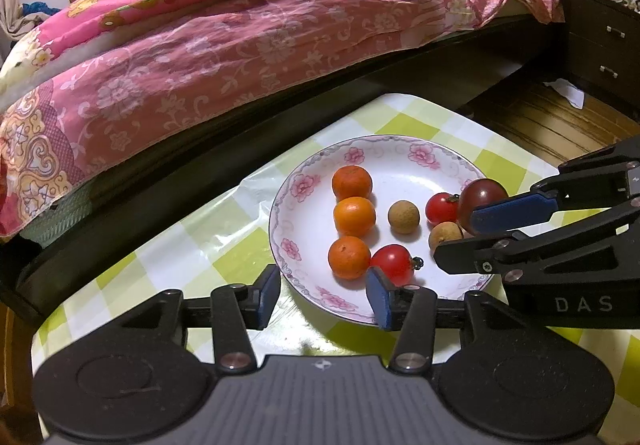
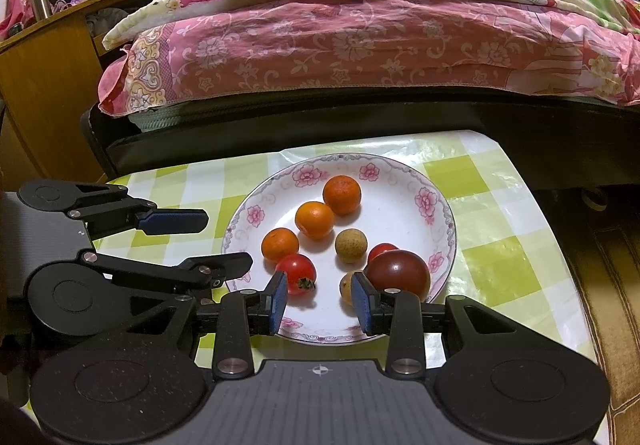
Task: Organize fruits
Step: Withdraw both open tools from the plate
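Observation:
A white plate with a pink flower rim (image 1: 304, 185) (image 2: 424, 201) holds three oranges in a row (image 1: 354, 216) (image 2: 315, 219), two longans (image 1: 403, 217) (image 2: 351, 245), two red tomatoes (image 1: 394, 263) (image 2: 297, 273) and a large dark tomato (image 1: 482, 197) (image 2: 398, 272). My left gripper (image 1: 324, 295) (image 2: 218, 241) is open and empty at the plate's near rim. My right gripper (image 2: 320, 299) (image 1: 460, 233) is open and empty over the plate's near edge, between a red tomato and the dark tomato.
The plate sits on a small table with a green and white checked cover (image 1: 208, 245) (image 2: 500, 245). A bed with pink floral bedding (image 1: 240, 45) (image 2: 360, 45) stands right behind. A dark drawer unit (image 1: 600, 45) and a wooden desk (image 2: 44, 85) flank it.

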Available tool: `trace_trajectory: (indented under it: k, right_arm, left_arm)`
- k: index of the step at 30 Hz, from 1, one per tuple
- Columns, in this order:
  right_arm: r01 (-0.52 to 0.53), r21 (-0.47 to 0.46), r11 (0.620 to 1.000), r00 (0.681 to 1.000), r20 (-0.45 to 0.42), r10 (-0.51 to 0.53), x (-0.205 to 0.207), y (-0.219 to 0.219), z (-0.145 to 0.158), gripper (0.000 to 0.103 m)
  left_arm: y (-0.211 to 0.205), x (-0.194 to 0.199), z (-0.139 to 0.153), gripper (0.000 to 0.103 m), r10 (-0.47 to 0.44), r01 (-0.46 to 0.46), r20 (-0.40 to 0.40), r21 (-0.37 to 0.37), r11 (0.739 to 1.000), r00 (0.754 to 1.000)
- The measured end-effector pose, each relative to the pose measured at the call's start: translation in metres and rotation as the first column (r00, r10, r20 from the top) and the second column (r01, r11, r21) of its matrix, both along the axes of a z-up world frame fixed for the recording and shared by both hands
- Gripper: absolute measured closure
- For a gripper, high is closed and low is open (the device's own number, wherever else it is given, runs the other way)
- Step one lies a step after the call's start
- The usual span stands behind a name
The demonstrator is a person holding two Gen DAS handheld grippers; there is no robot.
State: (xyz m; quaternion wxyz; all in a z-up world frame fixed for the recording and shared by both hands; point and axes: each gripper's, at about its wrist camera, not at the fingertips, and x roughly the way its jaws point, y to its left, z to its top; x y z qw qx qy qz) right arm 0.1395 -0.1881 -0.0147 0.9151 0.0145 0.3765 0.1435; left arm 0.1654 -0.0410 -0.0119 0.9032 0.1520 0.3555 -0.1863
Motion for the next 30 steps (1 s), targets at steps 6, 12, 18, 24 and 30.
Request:
trace_trajectory:
  k: [6, 12, 18, 24, 30]
  right_arm:
    - [0.006, 0.001, 1.0, 1.0, 0.005, -0.006, -0.001, -0.001, 0.001, 0.071]
    - [0.011, -0.005, 1.0, 1.0, 0.018, -0.011, -0.004, 0.001, 0.003, 0.067]
    - [0.028, -0.007, 1.0, 0.999, 0.03, -0.028, -0.005, 0.001, 0.005, 0.067]
    - [0.056, -0.022, 0.998, 0.997, 0.047, -0.055, -0.009, 0.0, 0.006, 0.064]
    - [0.083, -0.035, 0.996, 0.995, 0.054, -0.081, -0.016, 0.0, 0.008, 0.061]
  left_arm:
    - [0.003, 0.001, 0.0, 0.041, 0.017, -0.017, -0.013, -0.007, 1.0, 1.0]
    - [0.005, 0.0, 0.001, 0.036, 0.036, -0.036, -0.023, -0.02, 0.999, 0.999]
    - [0.007, 0.0, 0.003, 0.028, 0.066, -0.066, -0.027, -0.032, 0.997, 0.997]
    - [0.013, -0.002, 0.003, 0.017, 0.104, -0.106, -0.039, -0.052, 0.993, 0.994]
    - [0.016, -0.005, 0.003, 0.009, 0.141, -0.143, -0.043, -0.055, 0.988, 0.989]
